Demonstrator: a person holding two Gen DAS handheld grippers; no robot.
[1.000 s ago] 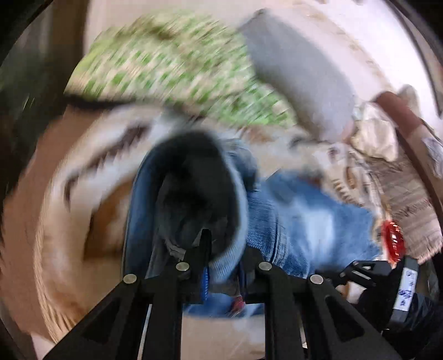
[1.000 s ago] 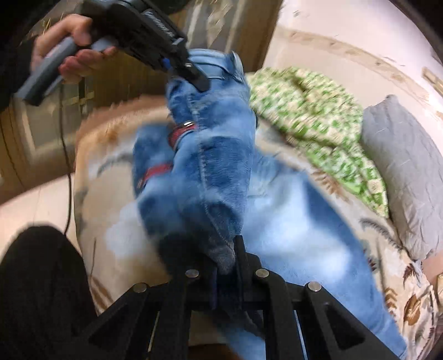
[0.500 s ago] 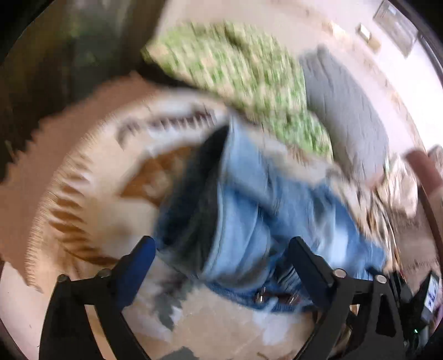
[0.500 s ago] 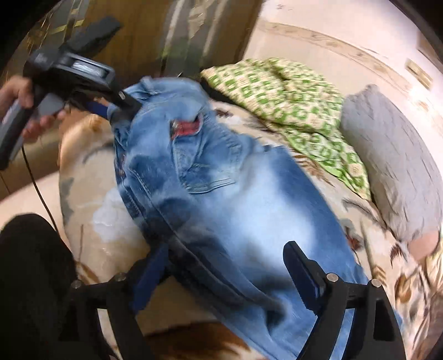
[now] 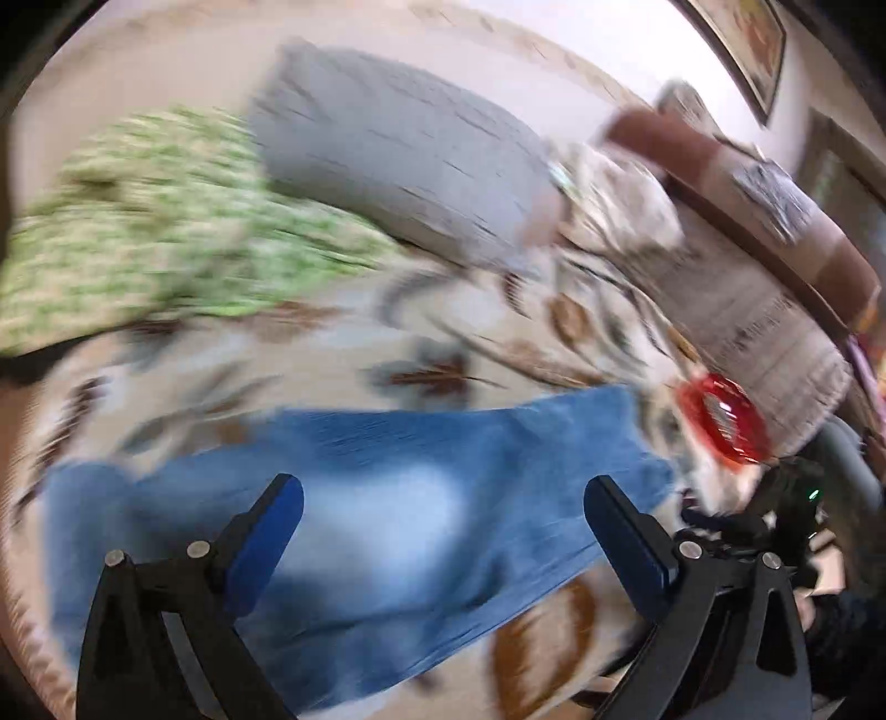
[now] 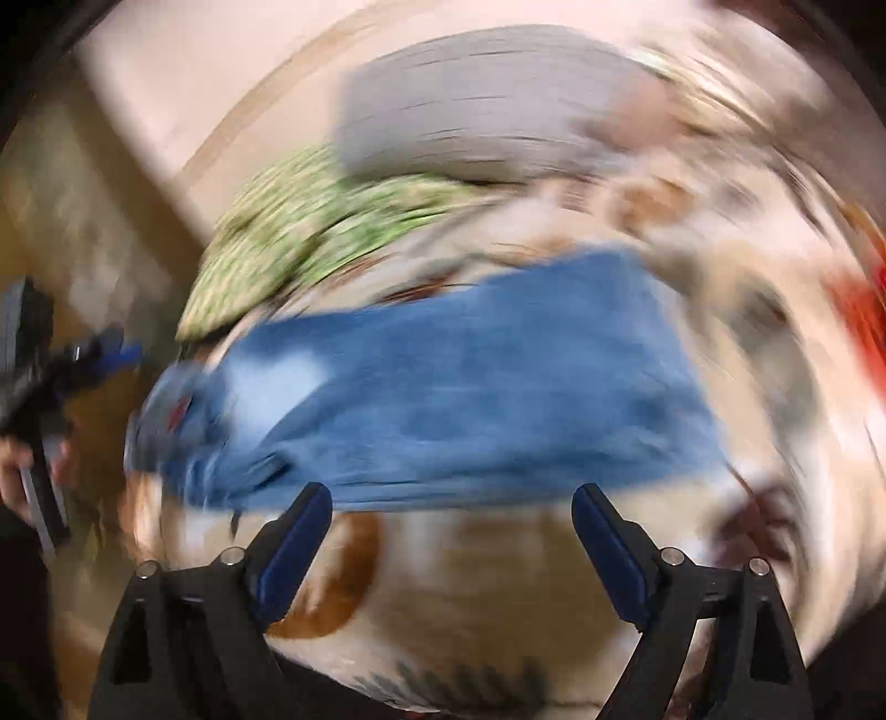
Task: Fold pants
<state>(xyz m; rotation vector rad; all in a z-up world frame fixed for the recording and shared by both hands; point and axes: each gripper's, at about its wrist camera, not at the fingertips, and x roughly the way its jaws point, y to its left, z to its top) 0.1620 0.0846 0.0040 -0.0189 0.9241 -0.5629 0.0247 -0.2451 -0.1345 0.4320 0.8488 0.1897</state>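
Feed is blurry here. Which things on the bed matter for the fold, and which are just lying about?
For the job: blue denim pants; open left claw; open right claw.

Lying about: green patterned cloth; grey pillow; red shiny object; leaf-print bedspread.

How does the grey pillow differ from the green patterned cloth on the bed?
The grey pillow is one plain colour and looks plump and smooth-sided; the green patterned cloth is speckled green and white and lies crumpled in a heap. Both rest on the bed beyond the jeans, side by side.

A home bedroom: a bed under a leaf-patterned blanket (image 5: 354,343), a grey pillow (image 5: 398,160), a green patterned quilt (image 5: 138,249), a framed picture (image 5: 747,39) on the wall.
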